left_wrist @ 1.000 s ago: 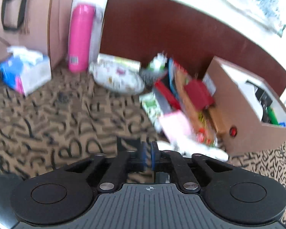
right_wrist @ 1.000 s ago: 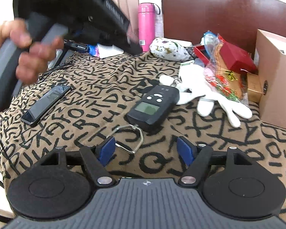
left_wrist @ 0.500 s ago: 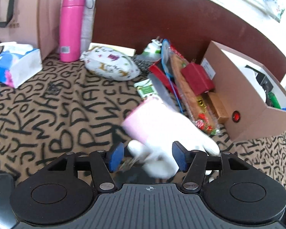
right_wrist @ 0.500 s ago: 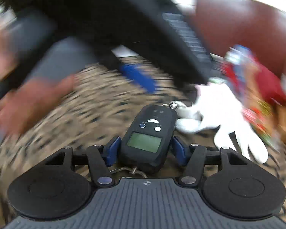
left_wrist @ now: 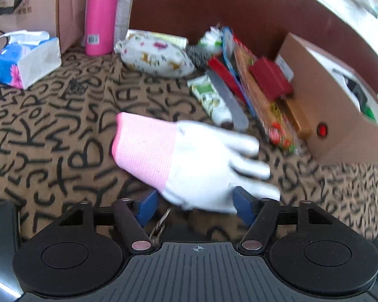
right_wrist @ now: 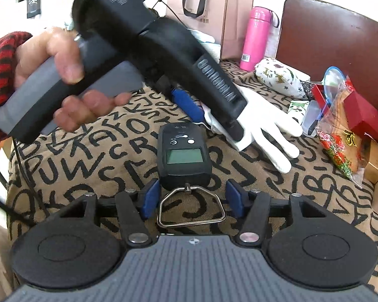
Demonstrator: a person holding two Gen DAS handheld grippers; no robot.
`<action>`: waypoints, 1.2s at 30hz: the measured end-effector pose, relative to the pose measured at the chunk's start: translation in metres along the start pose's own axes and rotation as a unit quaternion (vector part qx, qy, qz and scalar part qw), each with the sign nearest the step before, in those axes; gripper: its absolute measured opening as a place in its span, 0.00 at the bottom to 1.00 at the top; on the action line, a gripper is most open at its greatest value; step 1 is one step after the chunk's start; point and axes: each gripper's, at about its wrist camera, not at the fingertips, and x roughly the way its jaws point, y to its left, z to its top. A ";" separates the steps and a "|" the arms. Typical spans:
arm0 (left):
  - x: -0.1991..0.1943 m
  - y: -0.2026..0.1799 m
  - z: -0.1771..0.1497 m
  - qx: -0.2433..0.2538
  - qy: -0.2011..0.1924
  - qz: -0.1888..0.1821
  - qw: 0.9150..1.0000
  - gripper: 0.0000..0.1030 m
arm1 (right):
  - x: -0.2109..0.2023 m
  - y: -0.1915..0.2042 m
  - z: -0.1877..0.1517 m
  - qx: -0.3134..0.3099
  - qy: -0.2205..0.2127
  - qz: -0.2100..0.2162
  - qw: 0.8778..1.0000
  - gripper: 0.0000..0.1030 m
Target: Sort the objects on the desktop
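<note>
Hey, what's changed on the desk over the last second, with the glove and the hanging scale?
The left gripper swung in from the side, opened, and now straddles the white glove without closing. The right gripper advanced around the black hanging scale, then pulled back, so now only the scale's metal hook lies between its open fingers. The scale, pink bottle and cardboard box stayed put.

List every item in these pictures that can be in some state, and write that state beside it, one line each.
left gripper: open, jaws either side of the glove
white glove: lying flat, pink cuff to the left
right gripper: open, straddling the scale's handle
hanging scale: face up, screen blank
cardboard box: open
pink bottle: upright
</note>
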 end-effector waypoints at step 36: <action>-0.022 0.007 -0.010 -0.066 0.025 0.004 0.997 0.79 | 0.023 -0.004 0.014 0.050 -0.002 -0.023 0.998 0.67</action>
